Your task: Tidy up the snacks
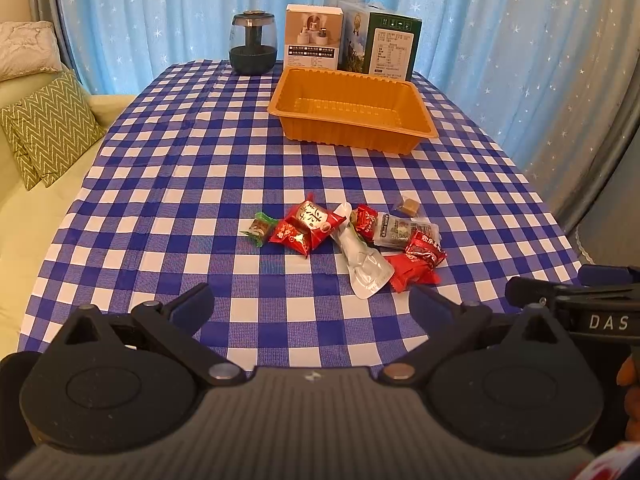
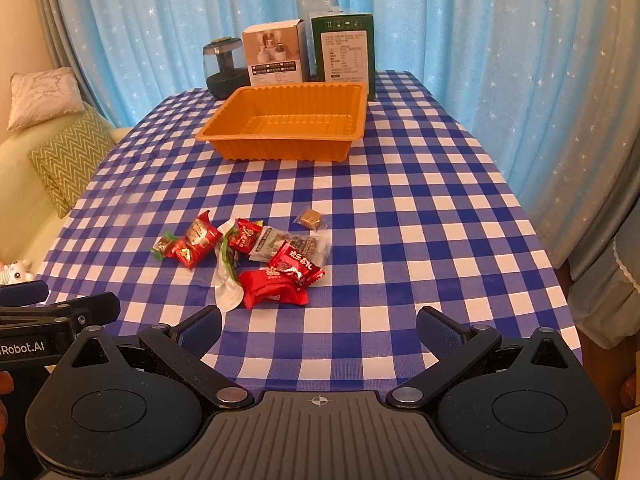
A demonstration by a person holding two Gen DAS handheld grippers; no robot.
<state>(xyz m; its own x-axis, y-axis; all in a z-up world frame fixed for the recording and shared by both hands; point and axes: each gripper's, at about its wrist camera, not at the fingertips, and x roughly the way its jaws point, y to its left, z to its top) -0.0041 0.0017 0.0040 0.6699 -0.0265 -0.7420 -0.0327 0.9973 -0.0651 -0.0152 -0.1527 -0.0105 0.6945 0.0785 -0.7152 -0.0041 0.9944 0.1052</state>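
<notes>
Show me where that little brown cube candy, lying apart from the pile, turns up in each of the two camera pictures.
Left wrist view: the brown cube candy lies right of centre, just beyond the snack pile.
Right wrist view: the candy sits near centre, beyond the pile's right end.
Shared landmark: the orange tray farther back on the checked tablecloth.

One tray (image 1: 352, 120), two boxes (image 1: 314, 36), roughly eight snacks (image 1: 308, 226).

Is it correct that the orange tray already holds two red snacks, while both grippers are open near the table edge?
Not quite. The orange tray is empty, as the right wrist view shows into it; the red snacks lie in the pile on the tablecloth. The left gripper and right gripper are indeed open.
</notes>
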